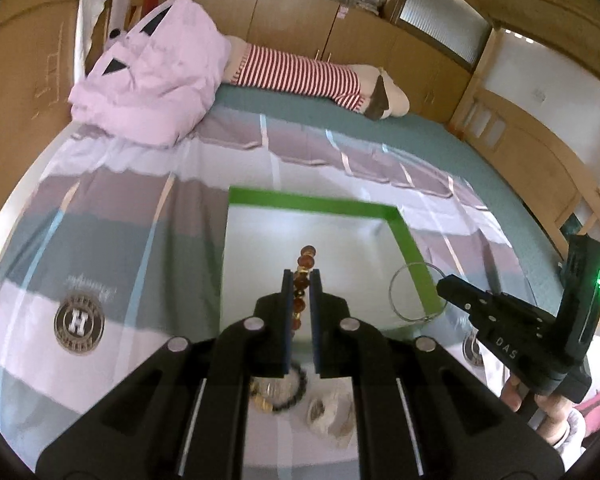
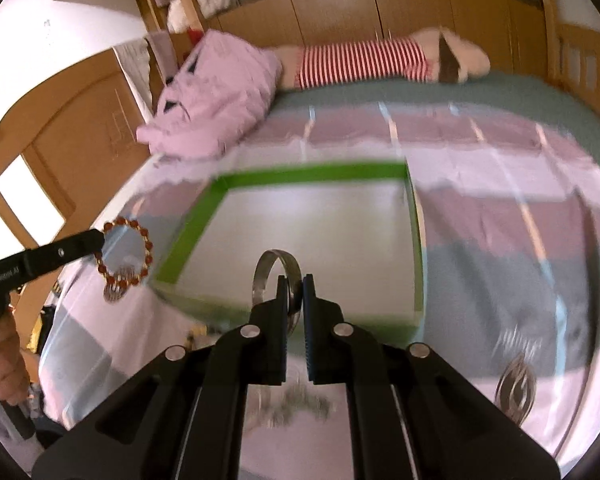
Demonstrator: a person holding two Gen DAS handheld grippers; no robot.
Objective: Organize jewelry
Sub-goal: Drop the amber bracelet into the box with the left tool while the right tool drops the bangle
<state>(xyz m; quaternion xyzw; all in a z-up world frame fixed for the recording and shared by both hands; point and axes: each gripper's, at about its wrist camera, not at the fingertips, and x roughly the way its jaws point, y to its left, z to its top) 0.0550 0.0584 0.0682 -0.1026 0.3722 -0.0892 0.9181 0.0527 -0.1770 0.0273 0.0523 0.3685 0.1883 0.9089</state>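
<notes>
Left gripper (image 1: 302, 280), held above the bed, pinches an amber bead bracelet (image 1: 303, 276) between its two blue-padded fingers; the right gripper (image 2: 294, 286) likewise clamps a silver bangle (image 2: 276, 276). Both pieces are carried in the air over a shallow green-rimmed box (image 1: 410, 240) that lies on the striped bedspread (image 1: 120, 216).

In the left wrist view the bracelet appears edge-on, its ring plane upright and running forward along the fingers, with its far beads projecting past the fingertips over the box's pale floor. The right wrist view shows the same bracelet face-on as an open circle, hanging just outside the box's left rim. The bangle is also held upright, its band gripped at the lower side and its loop rising ahead of the fingertips, over the box's near edge.

Judged from these views, the coming move is a release into the box: the interior lies ahead of and below both tools. Which gripper is nearer cannot be told with certainty. More jewelry, including a dark bead bracelet (image 1: 296, 384), lies blurred on the bedspread beneath the left gripper, apparently not yet sorted.
</notes>
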